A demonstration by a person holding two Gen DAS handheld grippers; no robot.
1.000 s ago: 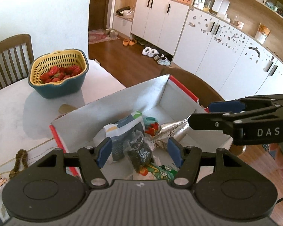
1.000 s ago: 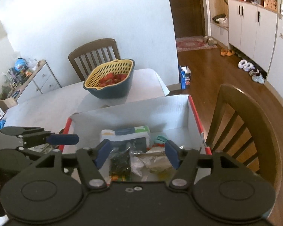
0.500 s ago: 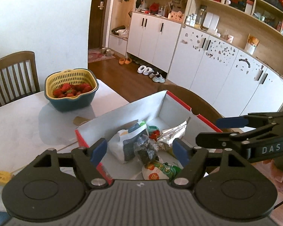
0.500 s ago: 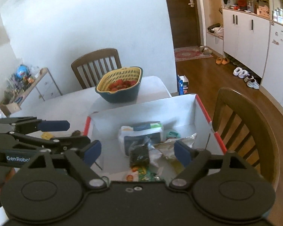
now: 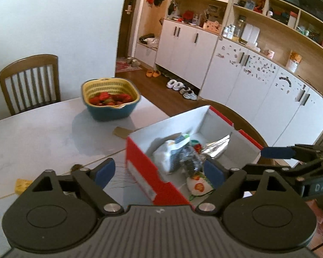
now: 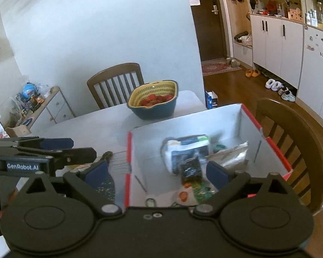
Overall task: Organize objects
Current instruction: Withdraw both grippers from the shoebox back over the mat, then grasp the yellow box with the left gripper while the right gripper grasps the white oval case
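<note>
Both of your grippers are spread wide and hold nothing: left gripper (image 5: 158,171) hangs over the near red corner of the box (image 5: 140,163), right gripper (image 6: 157,172) over its left wall.

The loose stuff sits in a heap in the box, centre of both frames:
- white pouch (image 6: 184,150) – soft, light, I judge it will buckle; pinch a top fold or seam, not the belly.
- dark packet (image 6: 191,167) – small, crinkly, leaning on the pouch; take it by the upper edge.
- foil bag (image 5: 217,149) – slick and thin, likely to slip; grab the crimped end.
- printed bag (image 5: 199,186) with red fruit marks – flat on the floor, so you'd need to lift an edge first.
- small green thing (image 6: 218,147) behind the pouch – can't tell what it is.

Box itself: thin cardboard, probably flexes if you clamp one wall.

Hard to read:
- heap is motion-blurred in both views, edges unclear.
- near floor of the box is cut off by the gripper bodies.
- table (image 5: 43,133) bits at lower left: a yellow piece (image 5: 22,185) and a dark lump, half hidden by your left finger.
- strawberry basket (image 5: 111,101) upper centre-left, well apart, fruit bruises easily.
</note>
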